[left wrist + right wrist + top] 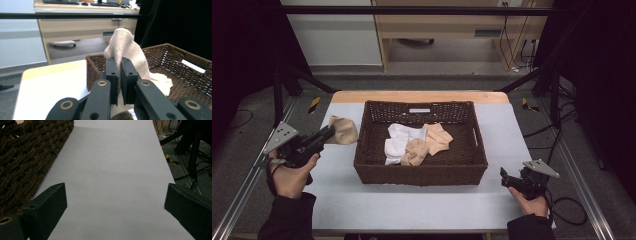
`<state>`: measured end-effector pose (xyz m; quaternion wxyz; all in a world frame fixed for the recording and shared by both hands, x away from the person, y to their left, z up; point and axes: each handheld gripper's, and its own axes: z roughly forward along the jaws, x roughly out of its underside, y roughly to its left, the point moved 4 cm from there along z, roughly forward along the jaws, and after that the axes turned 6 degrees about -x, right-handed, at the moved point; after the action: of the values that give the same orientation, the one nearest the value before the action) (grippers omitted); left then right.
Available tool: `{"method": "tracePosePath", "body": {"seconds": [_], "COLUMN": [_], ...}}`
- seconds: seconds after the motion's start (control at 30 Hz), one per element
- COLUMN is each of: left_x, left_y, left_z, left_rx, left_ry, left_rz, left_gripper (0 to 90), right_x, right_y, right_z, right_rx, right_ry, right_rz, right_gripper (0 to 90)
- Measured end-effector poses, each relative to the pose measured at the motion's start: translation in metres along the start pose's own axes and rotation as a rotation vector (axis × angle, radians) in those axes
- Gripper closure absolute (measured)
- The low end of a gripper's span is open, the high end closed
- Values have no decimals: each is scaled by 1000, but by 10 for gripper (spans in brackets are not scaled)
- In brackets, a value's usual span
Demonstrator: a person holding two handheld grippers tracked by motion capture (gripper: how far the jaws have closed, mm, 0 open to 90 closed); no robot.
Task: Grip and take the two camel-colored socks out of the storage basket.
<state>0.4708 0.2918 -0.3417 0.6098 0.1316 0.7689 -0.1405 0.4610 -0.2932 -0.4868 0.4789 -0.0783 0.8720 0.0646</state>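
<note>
Bench (422, 210): white top, wood strip along the far edge. Brown wicker basket (377, 172) sits mid-bench, nearer the far edge, a cut-out handle in its far wall and one in its right wall.

Inside the basket: a white cloth (396, 145) left of centre, a tan cloth (438, 137) toward the right, and a bunched tan piece (415, 152) between them, touching both, nearer the near wall.

Left gripper (329, 132) is above the bench's left side, just beside the basket's left wall. Its jaws are clamped on a beige sock (343, 130), held clear of the bench. In the left gripper view the sock (125, 47) rises from between the closed jaws and flops over to the right, with the basket (175, 53) behind it.

Right gripper (504, 176) is low near the bench's near right corner, off the basket's near right corner. Right gripper view: jaws wide apart, nothing between them but bare bench (112, 182); basket wall (27, 157) at left.
</note>
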Motion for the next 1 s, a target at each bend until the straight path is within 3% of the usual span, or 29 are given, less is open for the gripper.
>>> {"method": "tracePosePath", "body": {"seconds": [0.17,0.7,1.0], "left_x": [7,54,89], "left_y": [12,46,48], "left_z": [-6,-7,12], "left_rx": [-30,-130,-130], "left_ry": [11,139,286], "left_rz": [-23,-58,-47], "left_gripper": [849,849,849], "right_x": [0,-1,0], "right_y": [1,4,4], "right_z": [-1,-4,-3], "right_rx": [-4,-15,-16], "right_ry": [0,-13,-10], "right_rz": [0,-10,-12], "right_gripper": [49,50,50]}}
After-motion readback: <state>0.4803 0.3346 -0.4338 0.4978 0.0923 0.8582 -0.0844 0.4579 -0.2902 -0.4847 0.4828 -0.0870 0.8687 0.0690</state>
